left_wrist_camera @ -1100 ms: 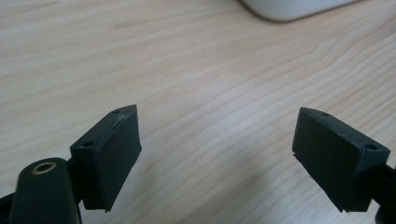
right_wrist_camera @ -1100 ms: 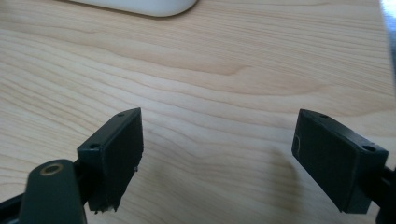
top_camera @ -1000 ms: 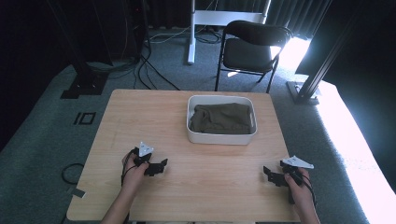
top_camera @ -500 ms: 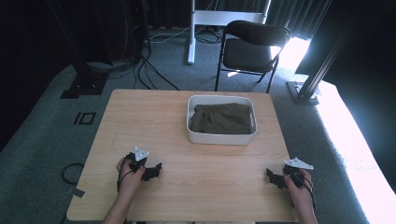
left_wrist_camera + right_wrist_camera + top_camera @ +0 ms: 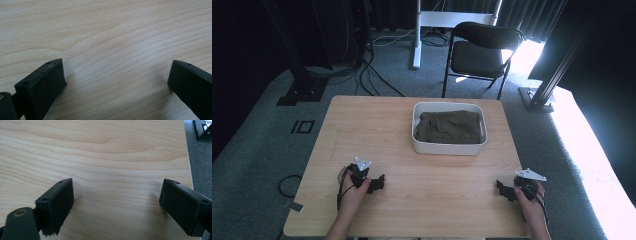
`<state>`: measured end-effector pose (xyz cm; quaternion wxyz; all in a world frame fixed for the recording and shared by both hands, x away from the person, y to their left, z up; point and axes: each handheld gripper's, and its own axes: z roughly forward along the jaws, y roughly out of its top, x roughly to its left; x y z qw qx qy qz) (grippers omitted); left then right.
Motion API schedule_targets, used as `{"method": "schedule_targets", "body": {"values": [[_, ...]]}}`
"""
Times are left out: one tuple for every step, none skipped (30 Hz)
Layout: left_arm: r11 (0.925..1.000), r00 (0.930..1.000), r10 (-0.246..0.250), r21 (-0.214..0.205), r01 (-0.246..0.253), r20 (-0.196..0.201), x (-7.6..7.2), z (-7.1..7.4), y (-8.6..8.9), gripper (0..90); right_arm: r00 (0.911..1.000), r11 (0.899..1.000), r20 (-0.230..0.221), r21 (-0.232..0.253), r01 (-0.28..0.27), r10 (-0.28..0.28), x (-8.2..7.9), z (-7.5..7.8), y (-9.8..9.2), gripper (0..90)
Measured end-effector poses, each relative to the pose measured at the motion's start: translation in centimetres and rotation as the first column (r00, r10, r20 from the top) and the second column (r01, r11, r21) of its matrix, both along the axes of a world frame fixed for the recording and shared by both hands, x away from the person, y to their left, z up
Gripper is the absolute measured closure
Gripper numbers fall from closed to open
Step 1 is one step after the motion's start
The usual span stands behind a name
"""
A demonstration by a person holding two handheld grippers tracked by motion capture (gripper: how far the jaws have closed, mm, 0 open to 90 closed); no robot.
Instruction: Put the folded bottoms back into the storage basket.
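Note:
A white tub [image 5: 448, 148] stands at the back middle of the wooden table [image 5: 377, 120], with a folded olive-green cloth [image 5: 449, 127] inside it. My left gripper [image 5: 376, 183] rests low on the table at the front left, held by a hand. Its jaws stand wide open over bare wood [image 5: 115, 75]. My right gripper [image 5: 504, 189] rests at the front right near the table's edge, jaws also wide open with nothing between them [image 5: 117, 197].
A black folding chair [image 5: 481, 52] stands on the grey carpet beyond the table. Cables [image 5: 377, 80] run over the floor at the back left. The table's right edge [image 5: 188, 157] lies close to my right gripper. Bright light falls on the floor at the right.
My left gripper has drawn back toward the table's front edge and slightly left. My right gripper has shifted slightly toward the front as well. Both stay open.

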<state>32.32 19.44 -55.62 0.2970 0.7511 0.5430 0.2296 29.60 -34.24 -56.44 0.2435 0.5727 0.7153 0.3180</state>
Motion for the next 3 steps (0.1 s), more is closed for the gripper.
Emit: {"method": "schedule_targets", "body": {"values": [[1.0000, 1.0000, 0.004, 0.001, -0.004, 0.000, 0.02, 0.00, -0.03, 2.2, 1.0000, 1.000, 0.000, 0.000, 0.000, 0.000, 0.01, 0.00, 0.01, 11.8], [1.0000, 1.0000, 0.007, 0.001, -0.007, 0.000, 0.03, 0.00, -0.06, 2.2, 1.0000, 1.000, 0.000, 0.000, 0.001, -0.001, 0.01, 0.00, 0.03, 11.8], [0.9999, 0.9999, 0.011, -0.001, -0.011, 0.000, 0.05, -0.01, -0.08, 2.2, 1.0000, 1.000, 0.000, 0.000, 0.000, 0.000, 0.02, 0.00, 0.03, 11.8]]}}
